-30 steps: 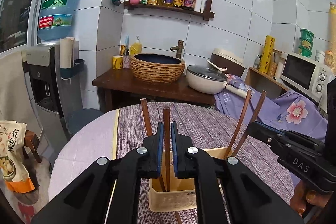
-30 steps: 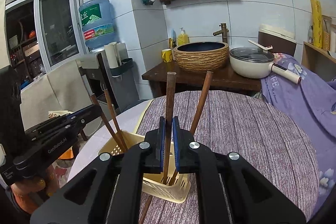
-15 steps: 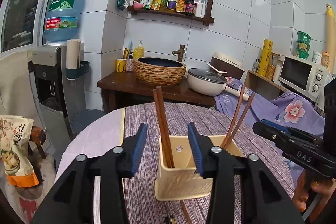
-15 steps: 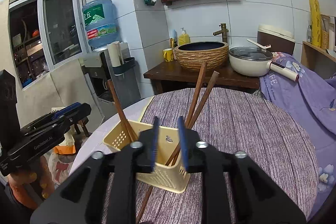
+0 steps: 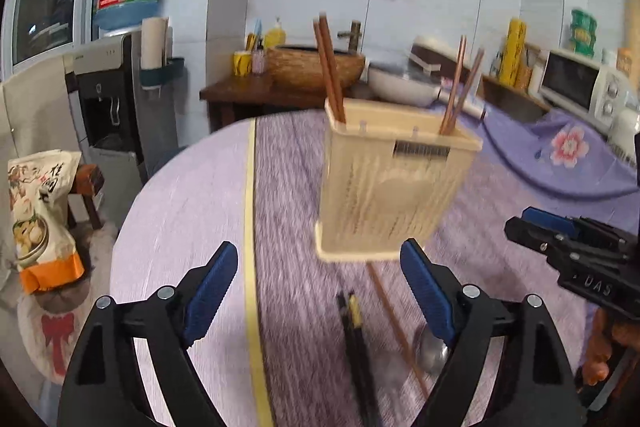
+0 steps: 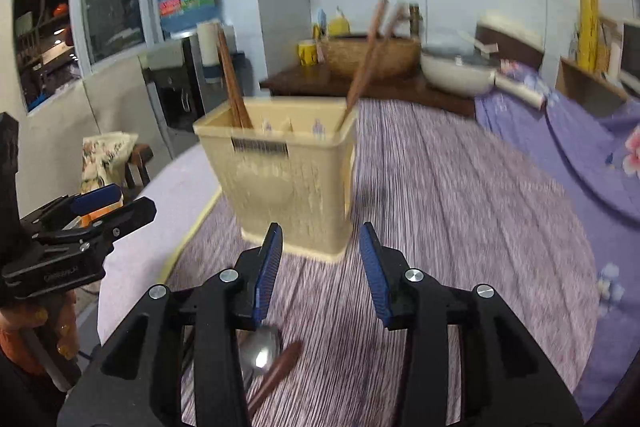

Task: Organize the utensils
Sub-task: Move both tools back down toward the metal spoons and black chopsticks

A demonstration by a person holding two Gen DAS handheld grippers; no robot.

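A cream-yellow perforated plastic utensil holder (image 5: pixel 392 187) stands upright on the purple striped tabletop (image 5: pixel 288 195), with one pair of brown wooden chopsticks (image 5: pixel 329 67) leaning in its left compartment and another pair (image 5: pixel 460 83) in its right. Nearer the cameras, a dark chopstick pair (image 5: pixel 356 339), a loose brown chopstick (image 5: pixel 394 319) and a metal spoon (image 5: pixel 432 349) lie flat on the cloth. The left hand-held gripper (image 5: pixel 316 303) and right hand-held gripper (image 6: pixel 320 271) both hover with blue pads spread apart, holding nothing
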